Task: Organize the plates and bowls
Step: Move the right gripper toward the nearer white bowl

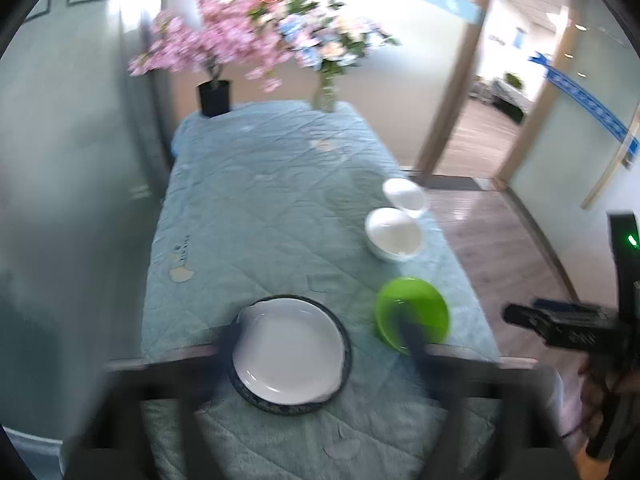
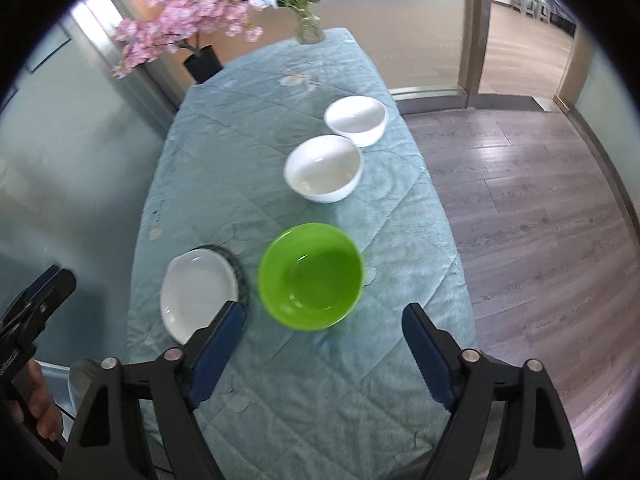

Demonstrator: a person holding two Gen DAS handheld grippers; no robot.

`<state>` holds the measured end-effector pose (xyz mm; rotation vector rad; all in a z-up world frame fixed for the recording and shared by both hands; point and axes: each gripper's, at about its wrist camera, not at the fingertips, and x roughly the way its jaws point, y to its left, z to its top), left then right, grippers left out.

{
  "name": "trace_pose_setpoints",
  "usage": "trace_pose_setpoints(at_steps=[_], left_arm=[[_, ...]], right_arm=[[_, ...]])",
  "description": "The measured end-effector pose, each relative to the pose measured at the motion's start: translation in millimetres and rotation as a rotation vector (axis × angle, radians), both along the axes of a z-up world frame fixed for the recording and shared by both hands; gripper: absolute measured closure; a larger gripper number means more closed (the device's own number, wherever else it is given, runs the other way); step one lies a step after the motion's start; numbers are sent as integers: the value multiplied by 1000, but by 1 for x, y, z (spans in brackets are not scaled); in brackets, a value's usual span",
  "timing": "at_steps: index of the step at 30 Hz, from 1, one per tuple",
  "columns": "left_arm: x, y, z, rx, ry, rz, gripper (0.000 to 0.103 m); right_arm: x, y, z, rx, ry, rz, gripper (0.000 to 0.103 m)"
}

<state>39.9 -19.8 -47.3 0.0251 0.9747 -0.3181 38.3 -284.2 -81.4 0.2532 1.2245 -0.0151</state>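
Note:
A white plate [image 1: 290, 350] lies on a dark-rimmed plate [image 1: 347, 368] near the front of the table; the stack also shows in the right wrist view [image 2: 198, 294]. A green bowl [image 2: 311, 275] stands to its right, also in the left wrist view [image 1: 414, 308]. Two white bowls [image 2: 325, 168] [image 2: 356, 119] stand further back on the right side. My left gripper [image 1: 320, 344] is blurred, its jaws spread wide either side of the white plate, empty. My right gripper [image 2: 324, 312] is open and empty, just in front of the green bowl.
The table wears a light blue quilted cloth [image 1: 256, 208]. A black pot of pink blossoms [image 1: 215, 98] and a glass vase of flowers [image 1: 325, 94] stand at the far end. Wood floor [image 2: 540, 208] lies to the right. A wall runs along the left.

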Motion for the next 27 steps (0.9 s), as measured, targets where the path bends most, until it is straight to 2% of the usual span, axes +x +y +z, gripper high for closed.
trace_pose_setpoints(at_steps=[1, 2, 4, 5, 6, 7, 8, 9, 10, 12, 18, 23, 27], left_arm=[[-5, 0, 3, 24, 7, -12, 103], [-10, 2, 7, 34, -3, -8, 103], [-21, 9, 19, 12, -38, -5, 102], [-27, 12, 25, 13, -58, 4, 98], [-30, 14, 30, 36, -69, 23, 70], [-34, 20, 35, 49, -69, 39, 13], [-38, 26, 38, 57, -75, 62, 1], [-42, 32, 41, 50, -114, 99, 3], [-44, 35, 42, 52, -135, 120, 1], [-43, 37, 38, 53, -127, 113, 1], [-25, 42, 39, -3, -114, 118, 1], [-4, 46, 80, -5, -131, 106, 1], [28, 43, 98, 18, -148, 114, 1]], right_arm=[[-3, 5, 5, -16, -5, 13, 65], [-5, 9, 7, -31, 0, 19, 95], [-9, 14, 17, -35, -12, 17, 96], [-11, 15, 22, -21, -30, 18, 96], [-14, 16, 28, -5, -51, 22, 95], [-15, 18, 35, 7, -77, 30, 78], [-18, 20, 39, 2, -90, 33, 35], [-20, 23, 45, -15, -108, 30, 14], [-22, 25, 49, -36, -133, 23, 2], [-26, 29, 58, -74, -165, 29, 2], [-23, 23, 60, -58, -131, 22, 2], [-4, 8, 65, -5, -121, -5, 2], [22, -5, 71, 11, -124, -22, 2]])
